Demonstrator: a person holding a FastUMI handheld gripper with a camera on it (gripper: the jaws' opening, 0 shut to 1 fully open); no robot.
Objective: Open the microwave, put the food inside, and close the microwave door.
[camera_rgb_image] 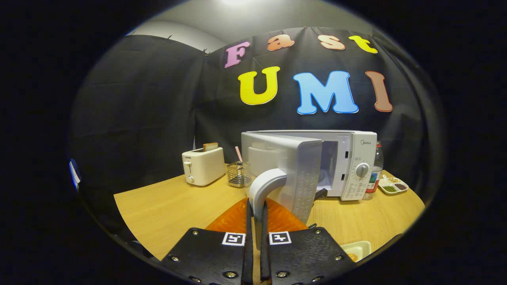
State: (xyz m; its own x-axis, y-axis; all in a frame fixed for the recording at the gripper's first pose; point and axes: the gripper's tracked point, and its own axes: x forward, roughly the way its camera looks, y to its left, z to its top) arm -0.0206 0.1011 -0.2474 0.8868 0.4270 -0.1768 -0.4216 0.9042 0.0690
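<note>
Door swung out, fingers pinched on the handle!

The microwave [350, 164] stands on the wooden table [166, 209], toward its back, its door [295, 174] swung wide toward the camera and the cavity showing behind it. The gripper [256, 215] has its two fingers drawn narrow, one on each side of the lower end of the curved door handle [264, 190], gripping it. Under the door lies an orange mat [237, 217]. Beside the right finger sits a white dish [358, 250] with something orange in it, hard to make out. To the left of the microwave are a wire caddy [239, 174] and a toaster [202, 166] with a slice of bread [210, 146] poking up. To its right stand a bottle [375, 170] and a small condiment tray [393, 185].
</note>
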